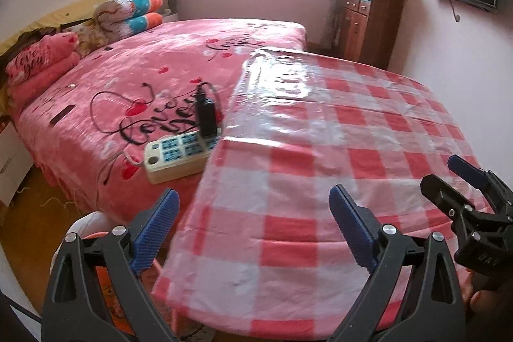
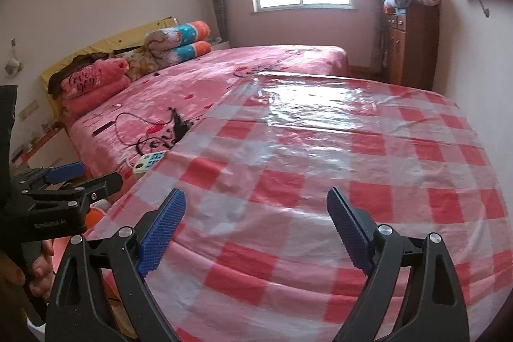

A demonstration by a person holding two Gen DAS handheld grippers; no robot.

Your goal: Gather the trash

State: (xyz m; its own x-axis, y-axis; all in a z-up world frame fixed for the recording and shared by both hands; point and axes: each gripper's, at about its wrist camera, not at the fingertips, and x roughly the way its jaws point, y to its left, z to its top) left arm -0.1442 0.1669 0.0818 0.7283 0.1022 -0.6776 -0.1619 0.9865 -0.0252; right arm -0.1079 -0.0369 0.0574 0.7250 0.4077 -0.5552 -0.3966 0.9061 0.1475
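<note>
A table under a red-and-white checked cloth (image 1: 320, 156) with a clear plastic cover fills the front of both views. No piece of trash shows in either view. My left gripper (image 1: 253, 213) hovers open over the table's near left edge, with nothing between its blue pads. My right gripper (image 2: 256, 213) is open over the cloth (image 2: 320, 181) and also empty. Each gripper shows in the other's view: the right gripper (image 1: 441, 173) at the right edge, the left gripper (image 2: 102, 172) at the left edge, with a hand below it.
A bed with a pink cover (image 1: 154, 69) stands left of the table. On it lie a cream power strip (image 1: 179, 156) with a black charger (image 1: 205, 114). Folded blankets (image 1: 128, 12) sit at the headboard. A wooden cabinet (image 1: 368, 28) stands at the back right. Something white and orange (image 1: 93, 229) sits below the table's left edge.
</note>
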